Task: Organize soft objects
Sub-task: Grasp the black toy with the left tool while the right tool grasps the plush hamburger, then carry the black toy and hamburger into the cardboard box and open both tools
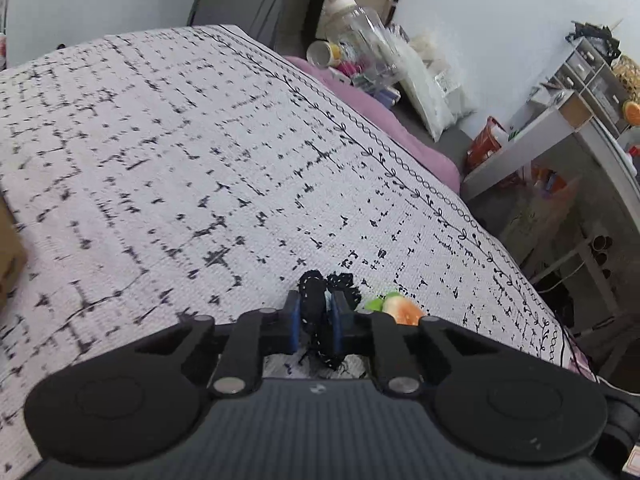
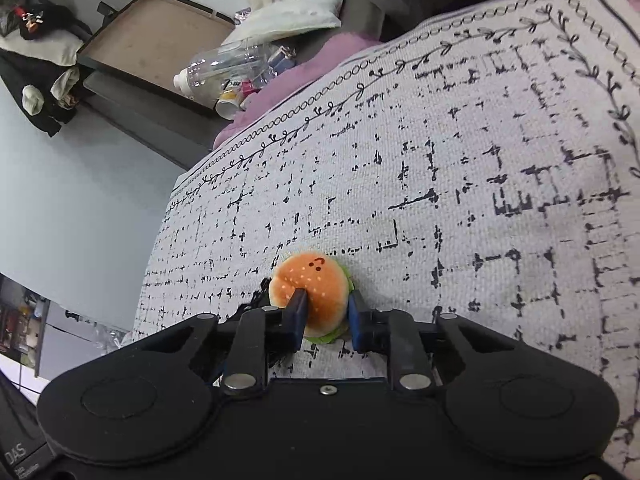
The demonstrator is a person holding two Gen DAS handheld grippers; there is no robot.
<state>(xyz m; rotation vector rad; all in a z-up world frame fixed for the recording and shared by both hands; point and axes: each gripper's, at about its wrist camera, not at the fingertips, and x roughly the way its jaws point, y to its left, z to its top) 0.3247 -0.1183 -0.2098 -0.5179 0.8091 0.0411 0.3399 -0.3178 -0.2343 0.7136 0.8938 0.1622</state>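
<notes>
In the left wrist view my left gripper (image 1: 316, 304) is shut on a black crocheted piece (image 1: 318, 292) with white flecks, which bunches up between the blue pads above the white patterned bedspread (image 1: 180, 140). Just to its right lies a plush burger (image 1: 400, 308), partly hidden by the gripper body. In the right wrist view my right gripper (image 2: 326, 306) is shut on the plush burger (image 2: 310, 284), an orange bun with a small face and a green felt edge; the left pad dents the bun. A bit of the black crocheted piece (image 2: 258, 294) shows at the burger's left.
A pink blanket (image 1: 372, 112) hangs off the bed's far edge. Beyond it lie a clear plastic bottle (image 1: 360, 32), cups and white bags (image 1: 424, 92) on the floor. A white shelf unit (image 1: 560, 120) stands at right. A brown box edge (image 1: 8, 256) sits at the far left.
</notes>
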